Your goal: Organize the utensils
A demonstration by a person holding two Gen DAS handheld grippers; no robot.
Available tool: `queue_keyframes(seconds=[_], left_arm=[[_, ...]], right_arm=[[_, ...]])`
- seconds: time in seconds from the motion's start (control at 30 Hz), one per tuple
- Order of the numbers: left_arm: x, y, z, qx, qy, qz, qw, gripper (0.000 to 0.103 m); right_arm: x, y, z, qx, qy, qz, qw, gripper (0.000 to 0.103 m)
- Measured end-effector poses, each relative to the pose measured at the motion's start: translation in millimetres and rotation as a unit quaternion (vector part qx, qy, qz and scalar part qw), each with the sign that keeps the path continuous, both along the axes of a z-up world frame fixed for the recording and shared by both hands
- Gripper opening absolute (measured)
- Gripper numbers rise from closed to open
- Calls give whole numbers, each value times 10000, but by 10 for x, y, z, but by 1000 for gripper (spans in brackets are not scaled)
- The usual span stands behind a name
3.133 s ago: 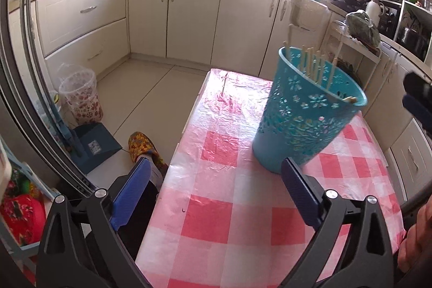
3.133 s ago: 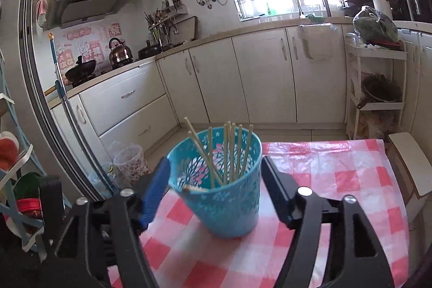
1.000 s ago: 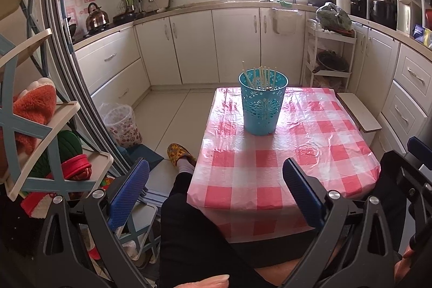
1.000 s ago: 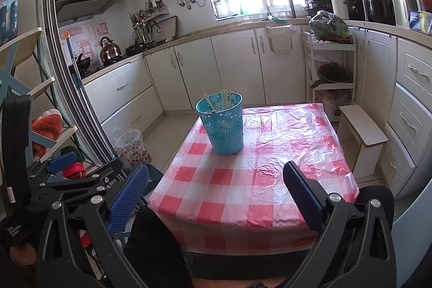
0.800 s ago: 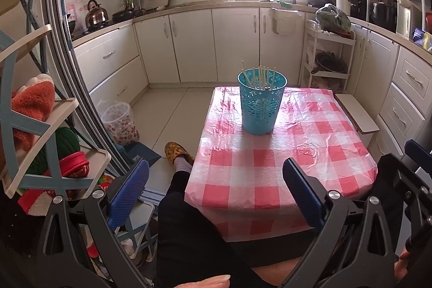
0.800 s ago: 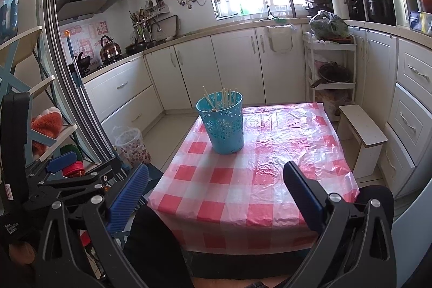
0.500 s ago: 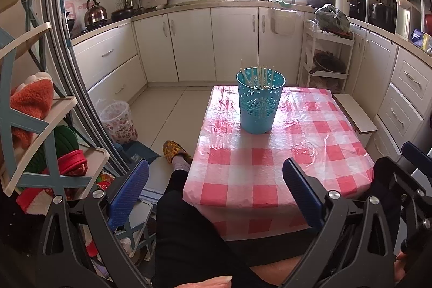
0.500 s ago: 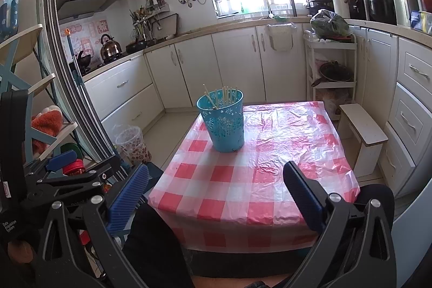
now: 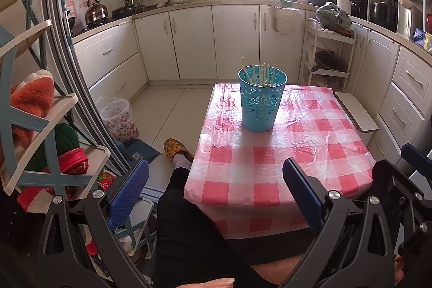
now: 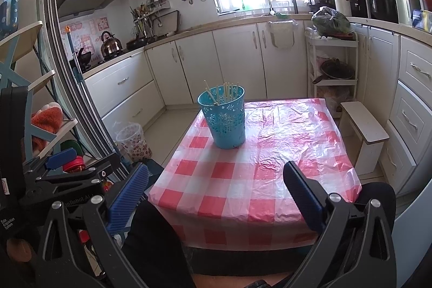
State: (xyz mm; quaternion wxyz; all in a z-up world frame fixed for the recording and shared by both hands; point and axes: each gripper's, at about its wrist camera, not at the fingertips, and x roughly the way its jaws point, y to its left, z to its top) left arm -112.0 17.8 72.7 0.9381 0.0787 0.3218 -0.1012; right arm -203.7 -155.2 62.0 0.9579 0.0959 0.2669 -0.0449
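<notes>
A teal perforated basket point(image 9: 260, 101) stands upright on the table with the red-and-white checked cloth point(image 9: 310, 153), near its far left side. Several pale wooden chopsticks point(image 9: 261, 73) stand in it. The basket point(image 10: 223, 118) and its chopsticks point(image 10: 226, 92) also show in the right wrist view. My left gripper point(image 9: 216, 195) is open and empty, held back from the table's near edge over my lap. My right gripper point(image 10: 216, 193) is open and empty, also back from the near edge, to the right of the left one.
A small white stool point(image 9: 356, 112) stands at the table's right side. A shelf rack point(image 9: 40, 126) with cloths is close on the left. A bin point(image 9: 118, 119) and my slippered foot point(image 9: 175, 149) are on the floor left of the table. Cabinets line the walls.
Both grippers have pulled far back from the basket over three seconds, both staying open. In the last second the left view crept slightly closer to the table.
</notes>
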Motion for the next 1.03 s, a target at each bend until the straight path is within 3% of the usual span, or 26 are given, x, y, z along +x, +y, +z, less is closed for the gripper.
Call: queue_keyframes(seconds=[0.43,0.57,0.8,1.03], left_arm=[[10,-4,-40,80,31,58,9999,95],[38,22,-82,-221,266,-135,9993,95],[-45,-26,-41,35,-97,-21,9999,95],[-28,-16,-45,35,-47,39,10000,95]], right_arm=[[28,-16,-6,35,70,24,10000,96],[48,-31,-29,71,131,25,9999,96],[27,-49,-13,80,47,-38,10000,96],[24,-41,-14,78,51,-38,9999,96]])
